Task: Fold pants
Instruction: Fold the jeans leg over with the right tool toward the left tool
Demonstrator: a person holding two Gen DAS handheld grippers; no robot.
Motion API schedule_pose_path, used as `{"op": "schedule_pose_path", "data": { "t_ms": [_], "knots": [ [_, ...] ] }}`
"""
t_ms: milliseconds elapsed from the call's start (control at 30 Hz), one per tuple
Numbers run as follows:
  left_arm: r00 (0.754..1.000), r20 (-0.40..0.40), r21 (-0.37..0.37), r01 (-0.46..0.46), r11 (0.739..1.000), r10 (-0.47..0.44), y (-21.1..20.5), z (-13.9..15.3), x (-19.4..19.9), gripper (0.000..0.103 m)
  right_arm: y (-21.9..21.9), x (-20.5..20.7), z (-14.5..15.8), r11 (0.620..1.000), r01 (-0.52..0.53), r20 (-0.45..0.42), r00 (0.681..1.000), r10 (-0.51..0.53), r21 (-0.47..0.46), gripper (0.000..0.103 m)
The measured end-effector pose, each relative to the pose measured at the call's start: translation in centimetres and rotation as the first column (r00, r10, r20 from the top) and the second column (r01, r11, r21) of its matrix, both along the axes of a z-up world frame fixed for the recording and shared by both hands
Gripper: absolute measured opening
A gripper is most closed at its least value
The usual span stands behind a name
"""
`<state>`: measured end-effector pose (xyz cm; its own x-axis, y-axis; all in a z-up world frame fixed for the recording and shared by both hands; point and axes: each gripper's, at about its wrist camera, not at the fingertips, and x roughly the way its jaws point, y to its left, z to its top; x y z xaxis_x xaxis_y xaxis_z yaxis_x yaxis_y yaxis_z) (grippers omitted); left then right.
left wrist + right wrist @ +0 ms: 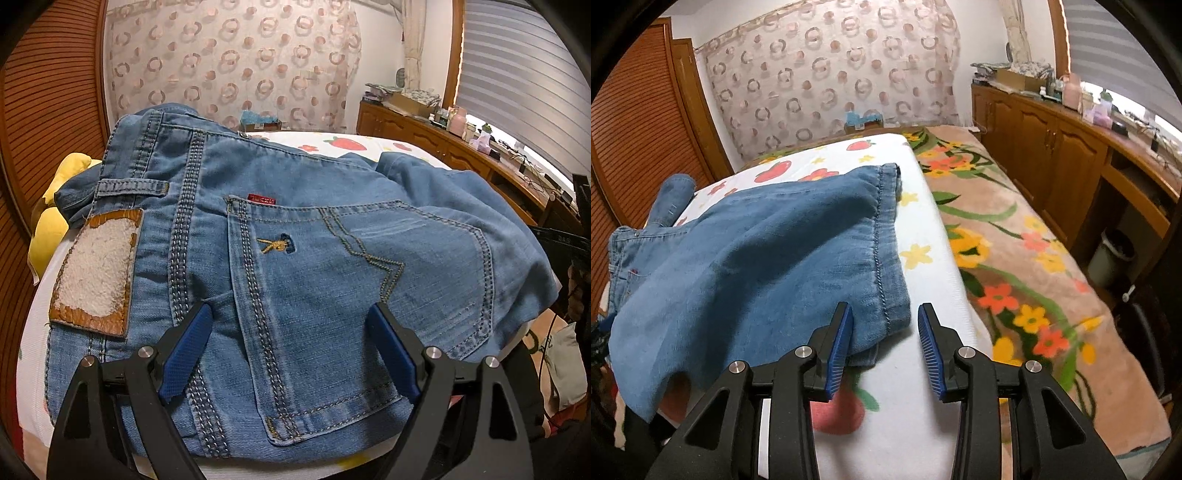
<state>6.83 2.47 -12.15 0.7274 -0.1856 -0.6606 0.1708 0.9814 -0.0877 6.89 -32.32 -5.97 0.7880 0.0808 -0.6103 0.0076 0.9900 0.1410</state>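
Faded blue denim pants [303,258] lying folded on a fruit-print sheet [923,229], left gripper [291,325] hovering wide apart over a stitched pocket, right gripper [884,325] standing parted at the hem, clamping nothing.

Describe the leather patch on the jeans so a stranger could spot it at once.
Find the blue jeans lying on the white fruit-print sheet. On their waistband, left of the back pocket, sits the patch: brown-edged, its middle worn white and fuzzy, unlike the small red tag.
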Motion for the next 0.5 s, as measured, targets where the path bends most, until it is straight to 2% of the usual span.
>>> {"op": "schedule_pose_path", "data": {
  "t_ms": [267,300,333,500],
  "knots": [
    [1.000,0.001,0.001,-0.001,1.000,0.001,-0.1,0.0,0.1,0.087,-0.3,1.3,-0.4,1.000,-0.014,-0.016,1.000,0.014,0.005,0.037],
    [1.000,0.000,0.001,0.000,1.000,0.000,-0.1,0.0,0.1,0.087,-0.4,1.2,-0.3,1.000,-0.019,-0.009,1.000,0.019,0.003,0.031],
    [1.000,0.000,0.001,0.000,1.000,0.000,-0.1,0.0,0.1,0.087,-0.3,1.3,-0.3,1.000,-0.026,-0.003,1.000,0.026,0.001,0.012],
    [1.000,-0.012,-0.004,0.009,1.000,-0.009,0.1,0.4,0.1,0.087,-1.7,-0.3,1.5,1.000,0.014,0.094,0.996,-0.012,-0.012,0.008]
  ]
}}
